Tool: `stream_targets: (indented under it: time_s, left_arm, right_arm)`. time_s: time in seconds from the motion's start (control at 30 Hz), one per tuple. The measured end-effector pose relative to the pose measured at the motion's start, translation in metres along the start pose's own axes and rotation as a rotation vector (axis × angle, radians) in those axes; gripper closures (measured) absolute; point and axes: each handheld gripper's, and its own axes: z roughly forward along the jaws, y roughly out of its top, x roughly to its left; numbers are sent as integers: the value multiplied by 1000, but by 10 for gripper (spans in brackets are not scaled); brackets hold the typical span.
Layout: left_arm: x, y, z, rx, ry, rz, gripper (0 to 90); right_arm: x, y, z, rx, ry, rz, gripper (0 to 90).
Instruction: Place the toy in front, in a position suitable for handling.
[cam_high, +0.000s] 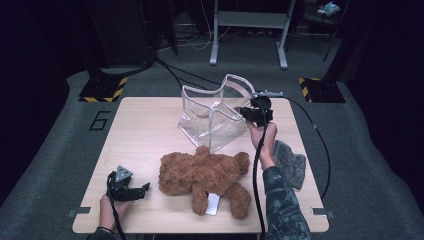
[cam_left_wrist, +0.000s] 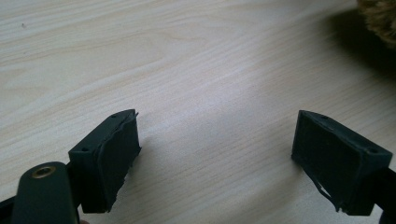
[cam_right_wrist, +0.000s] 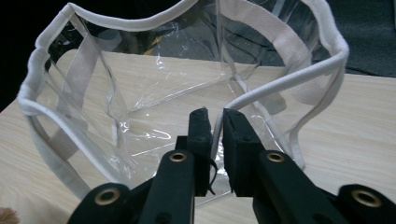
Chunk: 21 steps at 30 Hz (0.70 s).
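Gripping the white-trimmed rim of the clear bag (cam_right_wrist: 140, 107) with the right gripper (cam_right_wrist: 215, 116): jaws nearly together, a thin gap between the pads, the bag's edge running down into that gap; whether the pads press it cannot be told for sure, though the trim sits right between them. Standing upright toward the far edge of the table (cam_high: 145, 125), mouth gaping, rim wavy and slumped on the near side. Seen from the high view, right gripper (cam_high: 245, 112) at the bag's (cam_high: 215, 117) right-hand wall, hand and camouflage sleeve (cam_high: 282, 200) reaching over the right half of the table.

Resting low near the front left corner, left gripper (cam_high: 142, 190) with jaws wide apart and nothing between them; in the left gripper view (cam_left_wrist: 215, 149), bare wood between the pads and a tuft of brown fur at the upper right corner.

Lying face down across the near middle of the table, teddy bear (cam_high: 205, 177), head just beside the bag's lower corner, a white tag at its legs. Draped over the right edge, grey cloth (cam_high: 290, 162), just beside the right forearm.

Plenty of bare board on the left half, between left gripper and bag; tight room on the right, between bear, cloth and table edge.
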Motion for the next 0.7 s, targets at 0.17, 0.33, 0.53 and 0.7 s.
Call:
stream_targets:
  time_s: [0.17, 0.33, 0.53, 0.7]
  left_arm:
    - [1, 1, 0, 7, -3, -2, 141]
    - [4, 10, -3, -3, -3, -25, 129]
    - [0, 47, -20, -66, -37, -21, 123]
    - [-11, 86, -29, -104, -79, 16, 117]
  right_arm:
    - [-8, -5, -16, -30, 11, -4, 552]
    - [-17, -20, -38, -47, 2, -36, 317]
    - [-32, -53, -58, -38, 7, -52, 169]
    - [-44, -96, -63, 15, -11, -50, 142]
